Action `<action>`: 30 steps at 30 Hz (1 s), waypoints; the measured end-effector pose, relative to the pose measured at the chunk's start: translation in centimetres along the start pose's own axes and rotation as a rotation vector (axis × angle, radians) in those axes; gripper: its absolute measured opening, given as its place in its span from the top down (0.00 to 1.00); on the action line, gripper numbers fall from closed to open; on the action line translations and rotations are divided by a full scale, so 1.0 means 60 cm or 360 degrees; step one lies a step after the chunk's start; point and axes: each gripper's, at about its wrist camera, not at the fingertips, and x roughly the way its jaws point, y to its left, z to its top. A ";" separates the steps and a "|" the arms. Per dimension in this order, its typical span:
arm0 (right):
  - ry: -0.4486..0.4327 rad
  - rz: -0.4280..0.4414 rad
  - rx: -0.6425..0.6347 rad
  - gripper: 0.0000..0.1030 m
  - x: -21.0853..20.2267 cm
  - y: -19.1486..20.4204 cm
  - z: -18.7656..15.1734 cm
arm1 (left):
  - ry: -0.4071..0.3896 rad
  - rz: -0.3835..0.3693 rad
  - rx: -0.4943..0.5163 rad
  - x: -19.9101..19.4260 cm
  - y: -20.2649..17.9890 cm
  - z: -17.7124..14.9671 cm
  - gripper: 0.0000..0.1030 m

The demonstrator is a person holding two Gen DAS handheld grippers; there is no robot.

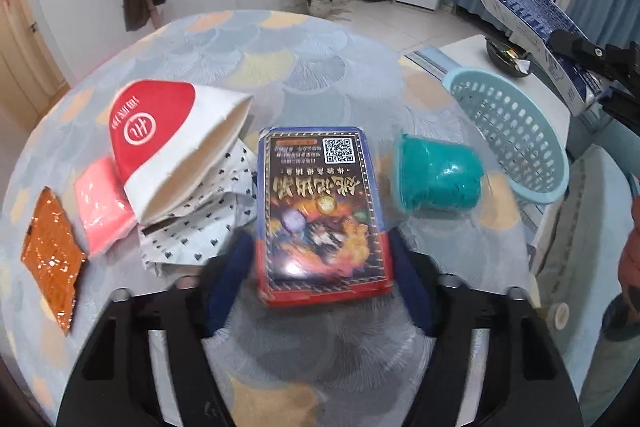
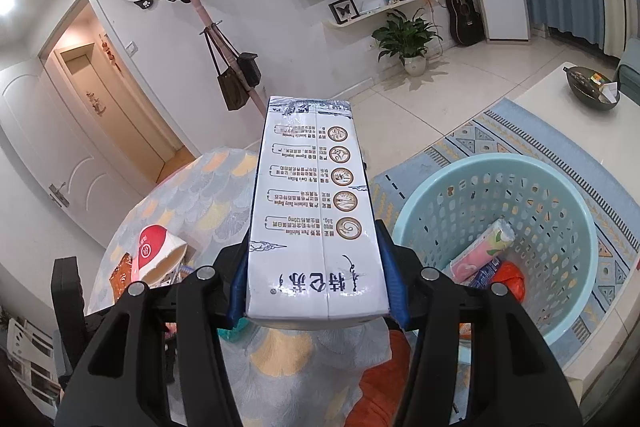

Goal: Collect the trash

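Patterned surface [image 1: 280,59] is strewn w/ trash; blue-red box [image 1: 324,211] is gripped by left gripper [image 1: 320,259] fingers just above it, milk carton [image 2: 312,211] is clamped by right gripper [image 2: 316,279] beside the light-blue basket [image 2: 560,187]

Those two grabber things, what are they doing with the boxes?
Someone is tidying trash off the table. The right gripper is clamped on a milk carton, held up beside the blue basket, which already has a few wrappers in it. The left gripper has its fingers on either side of a snack box. A paper cup, a green cup and wrappers remain.
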 end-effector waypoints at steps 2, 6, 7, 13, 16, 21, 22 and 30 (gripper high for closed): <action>-0.0016 -0.0008 -0.0003 0.51 -0.006 -0.001 0.001 | -0.0042 -0.0061 -0.0079 -0.013 0.006 0.005 0.43; -0.0067 -0.0021 0.0019 0.51 -0.023 -0.012 0.007 | -0.0218 -0.0088 -0.0153 -0.067 0.015 0.018 0.44; -0.0080 -0.0031 0.0024 0.51 -0.027 -0.015 0.009 | -0.0257 -0.0100 -0.0159 -0.078 0.013 0.025 0.44; -0.0152 -0.0125 0.0084 0.51 -0.048 -0.047 0.021 | -0.0458 -0.0192 -0.0074 -0.132 -0.049 0.093 0.44; -0.0158 -0.0221 0.0120 0.51 -0.051 -0.071 0.027 | -0.0504 -0.0275 -0.0013 -0.132 -0.100 0.135 0.44; -0.0098 -0.0376 0.0237 0.51 -0.035 -0.121 0.031 | -0.0457 -0.0393 0.0073 -0.087 -0.188 0.198 0.44; -0.0080 -0.0390 0.0263 0.51 -0.031 -0.132 0.030 | -0.0429 -0.0426 0.0082 -0.072 -0.206 0.208 0.44; 0.0111 -0.0556 0.0504 0.50 0.030 -0.236 0.005 | -0.0219 -0.0574 0.0096 0.052 -0.281 0.236 0.43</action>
